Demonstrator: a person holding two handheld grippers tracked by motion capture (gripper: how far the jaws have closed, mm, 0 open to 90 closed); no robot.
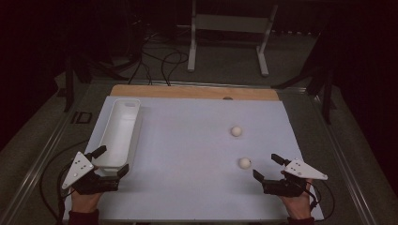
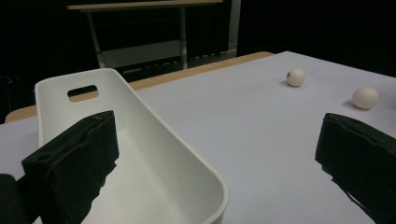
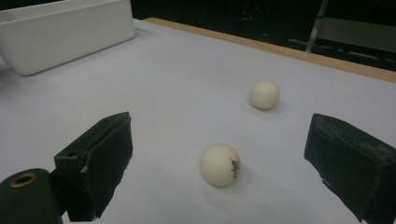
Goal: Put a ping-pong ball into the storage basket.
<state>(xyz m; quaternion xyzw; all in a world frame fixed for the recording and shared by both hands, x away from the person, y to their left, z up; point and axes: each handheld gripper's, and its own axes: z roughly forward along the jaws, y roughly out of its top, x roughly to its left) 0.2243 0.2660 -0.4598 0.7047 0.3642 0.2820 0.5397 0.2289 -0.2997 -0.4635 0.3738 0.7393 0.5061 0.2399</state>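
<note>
A long white tray (image 1: 119,133) lies lengthwise at nine o'clock on the table. Two white balls rest at three o'clock: the near ball (image 1: 244,162) bears small print, and the far ball (image 1: 236,131) lies apart at its twelve o'clock.

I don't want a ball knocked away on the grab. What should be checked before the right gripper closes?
1. Right gripper jaws open wide: ok.
2. Near ball lies between the jaws' line, ahead of them: ok.
3. Near ball untouched by either jaw: ok.
4. Far ball apart from the near one: ok.
5. White bin has room inside: ok.
6. Left gripper steadies the bin's near end, jaws open: cannot tell if touching.
</note>
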